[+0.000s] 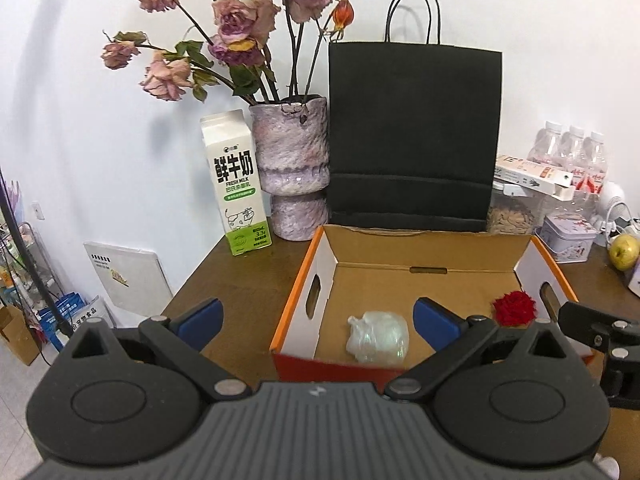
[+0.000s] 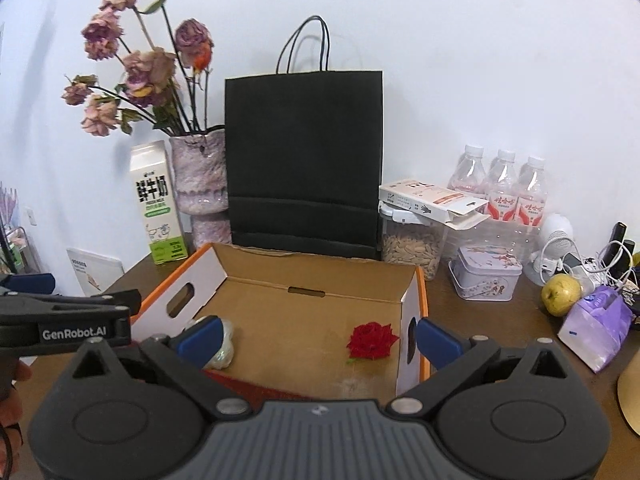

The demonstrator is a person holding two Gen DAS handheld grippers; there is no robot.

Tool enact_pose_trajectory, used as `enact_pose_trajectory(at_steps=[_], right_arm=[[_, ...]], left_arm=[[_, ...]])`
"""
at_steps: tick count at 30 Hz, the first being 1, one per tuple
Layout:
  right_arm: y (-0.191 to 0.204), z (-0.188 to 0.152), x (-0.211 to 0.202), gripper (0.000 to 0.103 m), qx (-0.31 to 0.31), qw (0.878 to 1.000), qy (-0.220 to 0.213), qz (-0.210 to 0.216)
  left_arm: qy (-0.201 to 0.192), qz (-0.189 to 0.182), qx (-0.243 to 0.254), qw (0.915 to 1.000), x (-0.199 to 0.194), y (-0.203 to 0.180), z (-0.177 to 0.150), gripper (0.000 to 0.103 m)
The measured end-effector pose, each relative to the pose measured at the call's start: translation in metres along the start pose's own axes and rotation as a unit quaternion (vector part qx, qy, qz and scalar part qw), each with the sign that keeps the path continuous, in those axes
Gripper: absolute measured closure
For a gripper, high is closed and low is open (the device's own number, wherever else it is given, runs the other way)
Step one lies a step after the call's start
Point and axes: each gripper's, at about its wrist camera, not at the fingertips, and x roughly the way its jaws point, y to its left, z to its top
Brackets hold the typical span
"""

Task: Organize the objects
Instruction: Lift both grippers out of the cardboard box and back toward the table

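Observation:
An open cardboard box with an orange rim stands on the brown table; it also shows in the right wrist view. Inside lie a pearly white lump on the left and a red rose head on the right. My left gripper is open and empty, in front of the box's near left corner. My right gripper is open and empty, in front of the box's near right part, with the rose between its fingers in the view.
Behind the box stand a black paper bag, a vase of dried roses and a milk carton. To the right are a seed jar, a tin, water bottles, an apple and a purple tissue pack.

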Motion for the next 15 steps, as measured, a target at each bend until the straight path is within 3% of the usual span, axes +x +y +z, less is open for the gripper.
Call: enact_pose_trajectory(at_steps=[15], right_arm=[[0.021, -0.048, -0.083, 0.000, -0.012, 0.999, -0.036, 0.007]], left_arm=[[-0.019, -0.025, -0.007, 0.9995, -0.073, 0.017, -0.050, 0.000]])
